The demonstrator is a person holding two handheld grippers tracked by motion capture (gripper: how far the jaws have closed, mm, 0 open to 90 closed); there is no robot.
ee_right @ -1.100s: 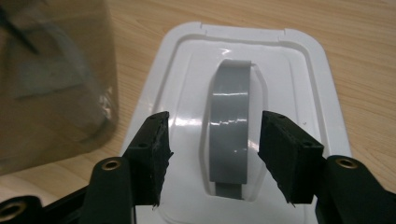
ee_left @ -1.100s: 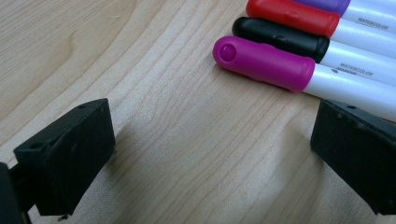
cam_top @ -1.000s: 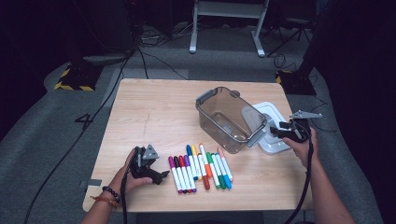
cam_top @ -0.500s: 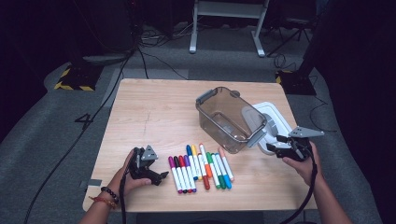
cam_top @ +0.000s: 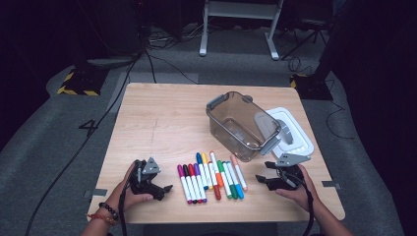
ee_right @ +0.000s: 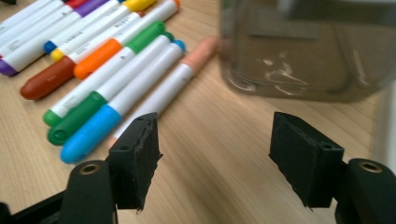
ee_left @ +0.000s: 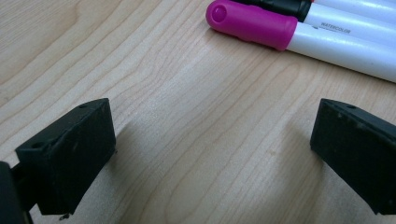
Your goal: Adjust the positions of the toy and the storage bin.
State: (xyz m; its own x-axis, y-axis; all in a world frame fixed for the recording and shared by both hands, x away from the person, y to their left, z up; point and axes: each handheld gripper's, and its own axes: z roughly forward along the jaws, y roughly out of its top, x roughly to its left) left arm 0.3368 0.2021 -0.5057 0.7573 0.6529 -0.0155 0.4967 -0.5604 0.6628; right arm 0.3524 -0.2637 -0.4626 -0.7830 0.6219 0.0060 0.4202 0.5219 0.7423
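Since a second ago my right gripper (cam_top: 265, 178) has come away from the white lid (cam_top: 295, 133) and down to the near right part of the wooden table (cam_top: 157, 123), and its jaws have just been opening, with bare wood between them. My left gripper (cam_top: 164, 189) hasn't really budged.

Biggest thing on the table is the clear brown plastic bin (cam_top: 241, 123), lying tipped against that lid at the right. Just in front of it is the row of markers (cam_top: 211, 176), side by side, between my two grippers.

Right gripper sits just right of the row, jaws wide, nearest the peach marker (ee_right: 187, 70). Left gripper rests on the table just left of the row, jaws spread wide too, holding nothing, with the magenta marker (ee_left: 252, 21) right ahead of it.
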